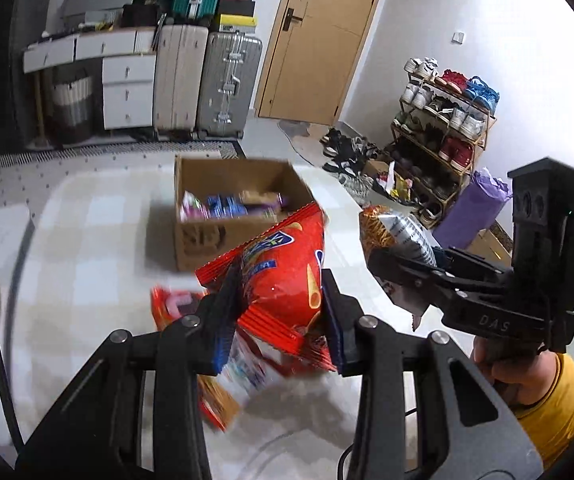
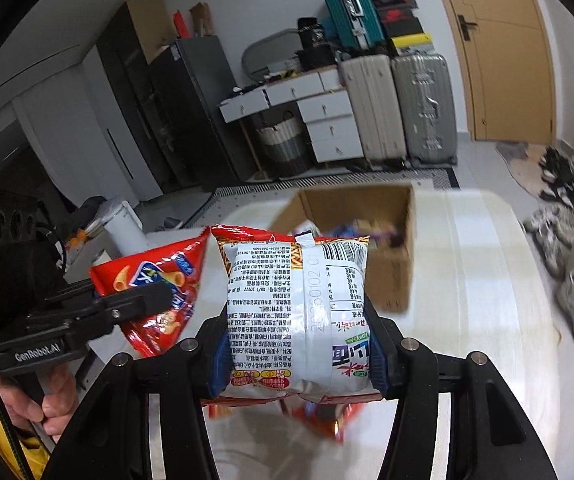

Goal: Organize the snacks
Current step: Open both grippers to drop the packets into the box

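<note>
left gripper [image 1: 281, 312]: I've got it clenched on red chip bag [image 1: 283, 276].
right gripper [image 2: 299, 344]: clamped on white snack bag [image 2: 295, 312].
feel: both prob. light, puffy, crushable; pinch mid-body gently.

Suitcases [image 1: 207, 80] beside wooden door [image 1: 319, 36]

Both wrist views downward, sharing box [image 1: 231, 204]

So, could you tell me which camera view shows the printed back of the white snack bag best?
The right wrist view: the white snack bag fills the centre, clamped in the right gripper, its text panel and barcode facing the lens. The left wrist view catches it only edge-on and partly hidden.
</note>
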`<state>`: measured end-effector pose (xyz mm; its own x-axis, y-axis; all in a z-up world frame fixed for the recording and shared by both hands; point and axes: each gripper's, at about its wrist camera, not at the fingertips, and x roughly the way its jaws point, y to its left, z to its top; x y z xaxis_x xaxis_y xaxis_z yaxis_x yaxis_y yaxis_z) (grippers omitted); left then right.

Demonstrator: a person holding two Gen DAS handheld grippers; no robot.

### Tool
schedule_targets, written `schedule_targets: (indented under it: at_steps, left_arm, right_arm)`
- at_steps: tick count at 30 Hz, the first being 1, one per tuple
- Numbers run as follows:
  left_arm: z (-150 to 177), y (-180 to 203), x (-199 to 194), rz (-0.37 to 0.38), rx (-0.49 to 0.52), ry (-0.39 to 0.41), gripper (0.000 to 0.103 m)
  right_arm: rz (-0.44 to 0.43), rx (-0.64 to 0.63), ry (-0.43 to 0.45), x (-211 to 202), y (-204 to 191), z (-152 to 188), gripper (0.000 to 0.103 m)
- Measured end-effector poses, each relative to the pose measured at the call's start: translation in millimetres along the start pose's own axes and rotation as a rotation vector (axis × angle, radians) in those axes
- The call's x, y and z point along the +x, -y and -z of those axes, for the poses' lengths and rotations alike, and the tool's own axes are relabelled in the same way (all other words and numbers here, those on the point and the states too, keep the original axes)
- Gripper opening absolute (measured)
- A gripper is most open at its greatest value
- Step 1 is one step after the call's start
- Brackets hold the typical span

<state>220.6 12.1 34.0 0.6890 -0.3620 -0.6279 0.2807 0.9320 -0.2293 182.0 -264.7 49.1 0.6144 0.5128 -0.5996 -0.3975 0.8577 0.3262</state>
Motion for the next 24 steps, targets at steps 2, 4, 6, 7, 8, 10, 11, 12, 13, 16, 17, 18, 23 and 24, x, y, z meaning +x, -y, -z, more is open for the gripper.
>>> schedule_targets:
  at_steps: [2, 4, 6, 7, 8, 10, 11, 12, 13, 16, 17, 18, 23, 24]
  left_arm:
    - [-19.8, -2.5, 3.5, -0.018, 0.012, 0.009, 0.034]
    - [-42.5, -9.6, 12.0, -0.021, 0.013, 0.011, 0.034]
    - [-64.3, -15.2, 27.3, -0.032, 0.026, -0.003, 0.034]
    - [-73.3, -17.8, 34.9, -0.053, 0.034, -0.003, 0.034]
    - [-82.4, -18.6, 44.4, -0.079, 0.058, -0.008, 0.034]
    - [-97.1, -21.1, 69.2, -0.110, 0.101, -0.018, 0.034]
    - [-104.3, -26.4, 84.2, -0.108, 0.095, -0.041, 0.034]
    - [-109.0, -28.9, 97.1, -0.098, 0.086, -0.058, 0.034]
    - [-115.6, -36.4, 111.6, -0.085, 0.065, -0.077, 0.034]
    - [-129.9, -52.3, 151.5, -0.099, 0.058, -0.117, 0.034]
    - [-131.6, -55.8, 159.5, -0.105, 0.061, -0.123, 0.034]
    - [-136.0, -61.2, 170.5, -0.121, 0.067, -0.135, 0.034]
    - [-145.6, -79.1, 211.2, -0.127, 0.074, -0.169, 0.035]
    - [-146.3, -79.6, 216.7, -0.127, 0.080, -0.173, 0.035]
  right_arm:
    - [-0.014, -0.006, -0.002, 12.8, -1.0, -23.8, 0.054]
    - [-0.017, -0.004, -0.005, 24.1, 0.8, -42.4, 0.054]
    - [-0.028, 0.005, -0.012, 40.3, 4.2, -64.8, 0.054]
    - [-0.032, 0.015, -0.012, 50.0, 7.8, -76.0, 0.054]
    - [-0.034, 0.026, -0.014, 58.5, 11.2, -84.6, 0.054]
    - [-0.021, 0.050, -0.031, 80.8, 20.9, -102.9, 0.054]
    - [-0.009, 0.066, -0.049, 95.6, 28.5, -111.6, 0.054]
    - [0.001, 0.079, -0.059, 106.3, 34.0, -116.0, 0.055]
    - [0.014, 0.091, -0.072, 118.1, 41.0, -120.5, 0.055]
    - [0.044, 0.104, -0.114, 147.2, 56.4, -127.0, 0.054]
    - [0.047, 0.105, -0.123, 153.2, 60.2, -128.2, 0.054]
    - [0.045, 0.108, -0.131, 159.1, 64.1, -129.2, 0.054]
    - [0.060, 0.088, -0.160, 177.9, 73.9, -128.0, 0.054]
    - [0.068, 0.084, -0.161, 180.5, 75.9, -127.1, 0.054]
